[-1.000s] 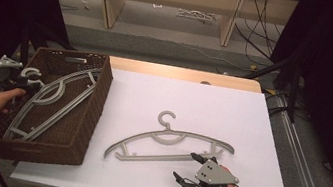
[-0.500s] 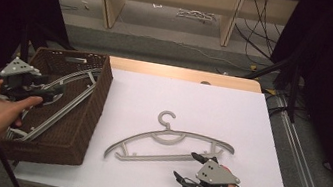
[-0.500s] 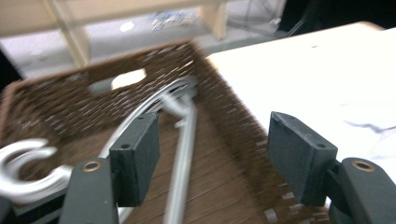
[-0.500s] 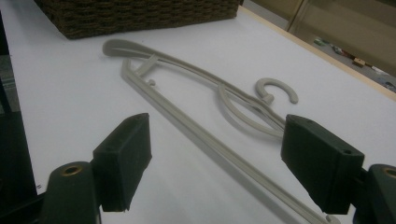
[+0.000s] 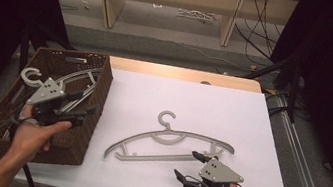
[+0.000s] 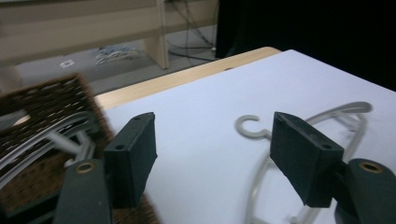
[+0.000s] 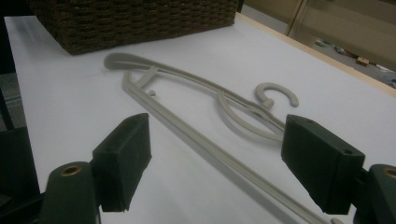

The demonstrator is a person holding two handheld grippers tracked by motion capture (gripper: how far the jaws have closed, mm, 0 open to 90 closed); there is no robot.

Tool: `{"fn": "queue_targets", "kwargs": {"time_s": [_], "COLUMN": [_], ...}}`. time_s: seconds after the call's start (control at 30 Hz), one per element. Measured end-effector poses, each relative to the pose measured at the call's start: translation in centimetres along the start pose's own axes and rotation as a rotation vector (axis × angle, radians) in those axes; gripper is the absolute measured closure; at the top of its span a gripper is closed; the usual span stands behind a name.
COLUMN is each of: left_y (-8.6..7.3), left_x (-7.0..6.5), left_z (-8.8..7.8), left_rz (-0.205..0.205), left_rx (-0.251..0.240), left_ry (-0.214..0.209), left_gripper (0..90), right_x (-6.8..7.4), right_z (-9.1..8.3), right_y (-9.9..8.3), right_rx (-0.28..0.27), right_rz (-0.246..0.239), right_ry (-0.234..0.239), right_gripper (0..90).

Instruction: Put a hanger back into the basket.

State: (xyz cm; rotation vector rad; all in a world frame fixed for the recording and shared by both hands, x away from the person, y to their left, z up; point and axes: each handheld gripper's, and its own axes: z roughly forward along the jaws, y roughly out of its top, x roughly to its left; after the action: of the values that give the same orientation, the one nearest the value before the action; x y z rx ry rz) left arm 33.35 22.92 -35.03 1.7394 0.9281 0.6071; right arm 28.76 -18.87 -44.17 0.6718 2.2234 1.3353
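Note:
A grey plastic hanger (image 5: 168,133) lies flat on the white tabletop (image 5: 204,99), hook pointing away from me. My right gripper (image 5: 186,165) rests near the front edge just right of the hanger's bar, open, with the bar (image 7: 187,140) running between its empty jaws on the table. My left gripper (image 5: 87,103) hovers over the right wall of the brown wicker basket (image 5: 103,83), aimed at the table. Its jaws have just been opening and hold nothing; the left gripper view looks past them (image 6: 217,154) to the hanger's hook (image 6: 252,123). Several grey hangers (image 5: 31,74) lie in the basket.
The basket (image 7: 140,18) stands at the table's left end, hanging partly over the edge. A wooden strip (image 5: 183,73) borders the far side of the white sheet. Beyond it are a shelf unit (image 5: 168,3) and cables on the floor.
My left hand has travelled rightward from the basket's left side to its right wall, and its jaws have spread wider. The right hand and the hanger on the table have stayed put.

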Motion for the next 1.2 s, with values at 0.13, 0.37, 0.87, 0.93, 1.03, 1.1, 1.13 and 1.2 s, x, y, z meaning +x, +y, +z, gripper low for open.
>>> {"fn": "queue_targets", "kwargs": {"time_s": [0.13, 0.37, 0.87, 0.93, 1.03, 1.1, 1.13, 1.2], "left_y": [-0.8, -1.9, -2.5, -2.6, -2.8, -2.9, -3.0, -3.2], "left_x": [-1.7, -2.5, -5.3, -5.6, -6.0, -6.0, -6.1, -6.2], "left_z": [0.8, 2.0, 5.2, 6.0, 7.3, 8.3, 8.7, 9.7], "left_rz": [0.026, 0.075, 0.124, 0.125, 0.123, 0.145, 0.148, 0.138], "left_rx": [-0.014, -0.007, 0.093, 0.124, 0.157, 0.190, 0.206, 0.225], "left_ry": [-0.043, -0.090, -0.159, -0.160, -0.168, -0.177, -0.179, -0.190], "left_gripper": [29.8, 28.0, 26.1, 26.1, 25.8, 25.5, 25.5, 25.4], "right_x": [-0.1, -0.1, 0.0, 0.1, 0.1, 0.1, 0.1, 0.2], "right_z": [-0.1, -0.1, -0.3, -0.3, -0.4, -0.5, -0.5, -0.5], "right_y": [0.0, 0.0, 0.0, 0.0, -0.1, 0.0, 0.0, 0.0], "right_rx": [-0.002, -0.004, -0.003, -0.005, -0.004, 0.001, 0.002, 0.004], "right_rz": [0.006, 0.008, 0.005, 0.006, 0.004, 0.005, 0.004, 0.004], "right_ry": [0.000, -0.005, -0.007, -0.008, -0.011, -0.015, -0.018, -0.015], "right_gripper": [25.1, 25.1, 25.1, 25.1, 25.1, 25.1, 25.1, 25.1]}}
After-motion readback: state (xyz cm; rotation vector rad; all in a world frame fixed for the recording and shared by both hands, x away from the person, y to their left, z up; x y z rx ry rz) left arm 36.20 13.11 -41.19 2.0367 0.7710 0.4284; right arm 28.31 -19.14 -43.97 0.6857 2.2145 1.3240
